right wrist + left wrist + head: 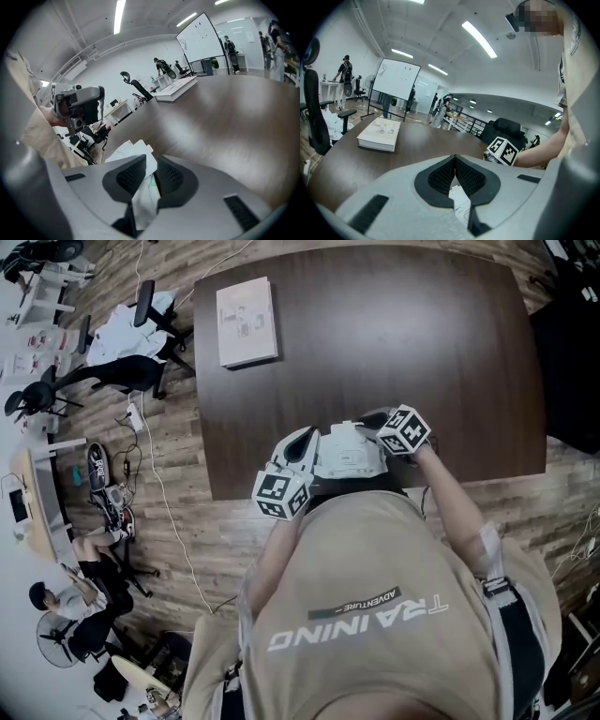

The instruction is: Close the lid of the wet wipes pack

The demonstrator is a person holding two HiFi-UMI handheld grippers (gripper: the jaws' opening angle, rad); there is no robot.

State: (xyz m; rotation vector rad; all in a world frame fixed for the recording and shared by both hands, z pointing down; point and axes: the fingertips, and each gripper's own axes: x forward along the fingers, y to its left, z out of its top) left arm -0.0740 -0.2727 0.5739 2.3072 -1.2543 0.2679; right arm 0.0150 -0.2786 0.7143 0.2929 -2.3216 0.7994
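Pack: crinkled white wet wipes pack [349, 451] on my woodgrain counter [394, 343].
Left gripper [455, 158]: jaws pinching its flat edge.
Right gripper [151, 163]: jaws clamping film.

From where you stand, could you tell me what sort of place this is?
Most likely an open-plan office or workshop. It has a freestanding whiteboard, a black office chair, long ceiling strip lights and a dark wooden table.
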